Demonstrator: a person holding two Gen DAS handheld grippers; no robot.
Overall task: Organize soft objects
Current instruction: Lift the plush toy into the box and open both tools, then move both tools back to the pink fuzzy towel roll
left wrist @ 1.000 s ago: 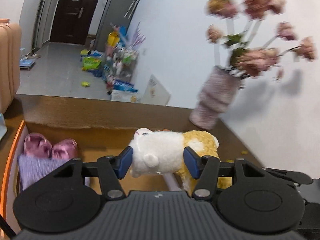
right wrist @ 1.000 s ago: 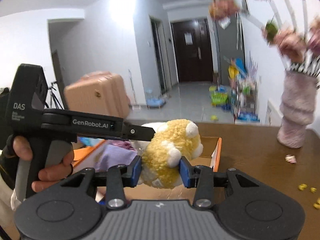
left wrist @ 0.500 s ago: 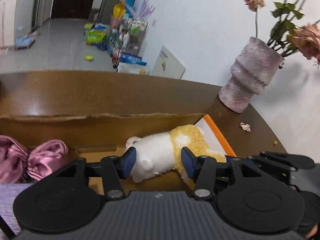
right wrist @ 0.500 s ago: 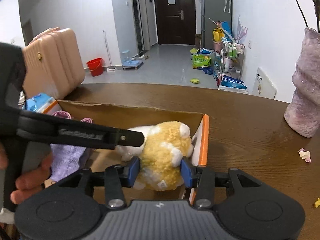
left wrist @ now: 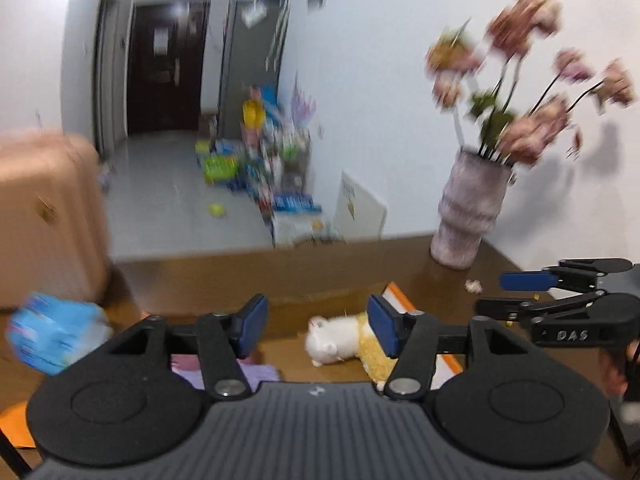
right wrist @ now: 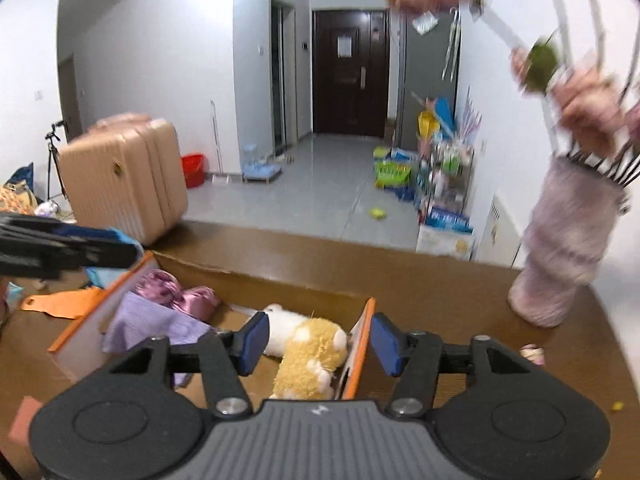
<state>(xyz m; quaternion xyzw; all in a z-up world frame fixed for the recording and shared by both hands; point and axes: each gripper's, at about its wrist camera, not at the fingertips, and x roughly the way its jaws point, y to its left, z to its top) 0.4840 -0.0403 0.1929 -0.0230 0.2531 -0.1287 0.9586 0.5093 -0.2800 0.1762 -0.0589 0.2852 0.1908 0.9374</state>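
A white and yellow plush toy (right wrist: 306, 346) lies in the right end of an open cardboard box (right wrist: 362, 344) with orange flaps; it also shows in the left wrist view (left wrist: 340, 342). A lilac cloth (right wrist: 152, 324) and pink satin items (right wrist: 176, 292) lie in the box's left part. My left gripper (left wrist: 316, 330) is open and empty, raised above the box. My right gripper (right wrist: 316, 338) is open and empty above the box's right end; it also shows in the left wrist view (left wrist: 532, 292).
The box stands on a brown wooden table (right wrist: 460, 292). A pink vase with flowers (right wrist: 564, 252) stands at the back right. A blue package (left wrist: 56, 332) lies left of the box. A pink suitcase (right wrist: 124, 176) stands beyond the table. Small scraps (right wrist: 532, 352) lie near the vase.
Both grippers let go of the plush toy and opened. The toy now lies in the box, and both grippers have lifted up and back from it.
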